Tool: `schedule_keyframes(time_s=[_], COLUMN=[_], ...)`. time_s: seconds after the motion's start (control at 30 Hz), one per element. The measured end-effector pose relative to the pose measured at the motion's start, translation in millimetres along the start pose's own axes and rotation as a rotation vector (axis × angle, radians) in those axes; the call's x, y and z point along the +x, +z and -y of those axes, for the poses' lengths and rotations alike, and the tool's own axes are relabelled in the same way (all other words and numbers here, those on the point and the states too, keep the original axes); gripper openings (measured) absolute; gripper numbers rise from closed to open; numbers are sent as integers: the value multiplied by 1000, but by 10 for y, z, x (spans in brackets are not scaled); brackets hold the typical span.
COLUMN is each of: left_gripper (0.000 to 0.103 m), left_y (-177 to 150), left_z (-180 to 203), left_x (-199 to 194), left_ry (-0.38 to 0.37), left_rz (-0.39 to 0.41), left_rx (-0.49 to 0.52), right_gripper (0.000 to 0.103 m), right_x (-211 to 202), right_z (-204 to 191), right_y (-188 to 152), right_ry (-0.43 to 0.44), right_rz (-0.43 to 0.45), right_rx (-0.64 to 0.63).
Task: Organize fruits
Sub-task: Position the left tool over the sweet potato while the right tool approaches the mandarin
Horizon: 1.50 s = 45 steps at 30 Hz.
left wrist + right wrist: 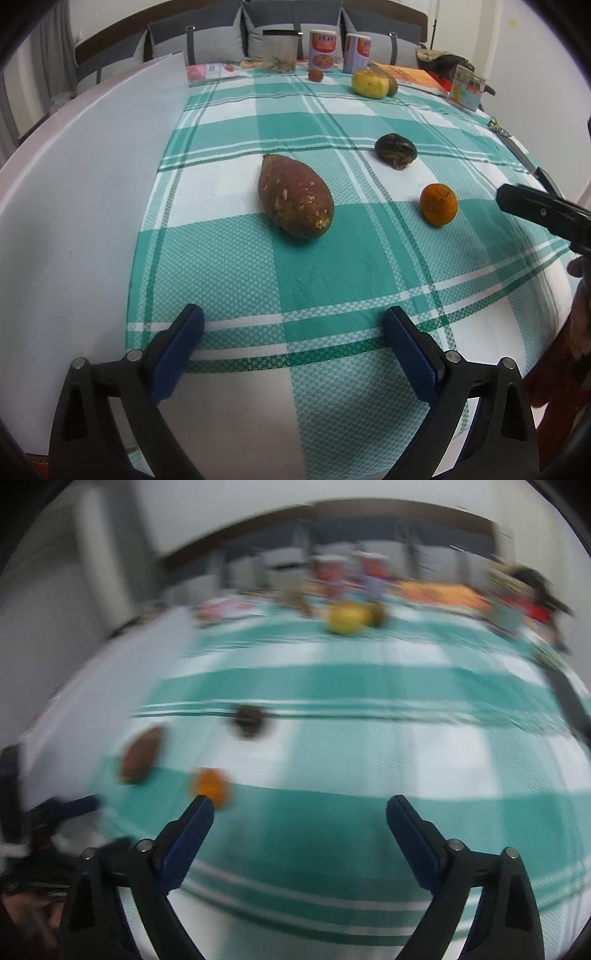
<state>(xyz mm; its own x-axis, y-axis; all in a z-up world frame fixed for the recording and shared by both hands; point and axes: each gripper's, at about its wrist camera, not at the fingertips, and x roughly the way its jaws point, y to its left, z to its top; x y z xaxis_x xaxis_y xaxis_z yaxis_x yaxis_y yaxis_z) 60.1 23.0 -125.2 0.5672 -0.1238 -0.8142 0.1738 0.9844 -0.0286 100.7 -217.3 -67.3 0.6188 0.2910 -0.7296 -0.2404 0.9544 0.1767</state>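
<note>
**scene status: fruits loose on the checked cloth**

your right wrist view is smeared with blur; shapes there read only as colour patches, so rely on the left wrist view. the right gripper [299,805] stands with jaws apart and nothing between them; the orange [210,787] sits just beyond its left fingertip, probably not touching. in the left view only one black finger of it enters from the right edge, cut off.

the left gripper [293,317] is spread wide and empty, its ribbed blue pads [410,354] over bare cloth.

the sweet potato [295,195], rough, reddish-brown and oval, lies at centre. the orange [438,204] is dimpled and round; a dark wrinkled fruit [395,149] lies behind it. a smooth yellow fruit [369,84] rests far back, touching a brownish one.

the woven green-and-white tablecloth [332,266] has open room between the items. a white board [81,184] borders its left side.
</note>
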Motion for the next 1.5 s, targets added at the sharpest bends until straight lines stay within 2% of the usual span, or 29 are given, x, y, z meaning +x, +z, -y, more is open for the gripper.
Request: schedule_keyframes(time_s=[0.03,0.1,0.17,0.33,0.4,0.5,0.67,0.8,0.87,0.9,0.97,1.0,1.03,1.13,1.37,1.5], left_gripper=[98,98,98,98,98,98,98,98,98,98,98,98,98,99,100,102], left_y=[-1,0,-2,-10,-10,-11,-13,-13,-10,-8,-5,-5,-6,-3,-5,-5], left_z=[-1,-3,-7,-8,-9,-10,-5,-7,-13,-13,-13,-13,-11,-14,-5,4], left_x=[-1,-1,-6,-17,-16,-15,-19,-22,-23,-22,-21,-22,-23,-23,-13,-4], left_ry=[0,-2,-4,-8,-8,-7,-4,-7,-10,-11,-12,-12,-12,-13,-8,-4], left_rz=[0,1,0,2,1,1,0,-4,-6,-8,-9,-9,-10,-12,-14,-13], left_rx=[0,1,3,5,5,4,-1,1,2,3,3,2,0,-1,9,11], right_gripper=[74,65,58,28,28,28,28,28,29,33,58,79,87,87,87,94], right_x=[24,132,287,531,548,505,442,351,260,217,144,115,96,73,131,143], right_z=[-81,-232,-324,-395,-299,-134,93,176,222,228,187,154,116,33,24,55], right_y=[23,78,104,131,151,138,103,95,92,89,59,27,-10,-104,-262,-347], right_ry=[32,88,115,150,188,196,163,135,107,78,-18,-64,-116,-209,-240,-245], right_rz=[-4,-30,-72,-112,-110,-101,-88,-78,-69,-72,-104,-120,-132,-151,-165,-155], right_rx=[-20,-52,-59,-51,31,125,240,256,269,258,186,143,97,15,-12,-20])
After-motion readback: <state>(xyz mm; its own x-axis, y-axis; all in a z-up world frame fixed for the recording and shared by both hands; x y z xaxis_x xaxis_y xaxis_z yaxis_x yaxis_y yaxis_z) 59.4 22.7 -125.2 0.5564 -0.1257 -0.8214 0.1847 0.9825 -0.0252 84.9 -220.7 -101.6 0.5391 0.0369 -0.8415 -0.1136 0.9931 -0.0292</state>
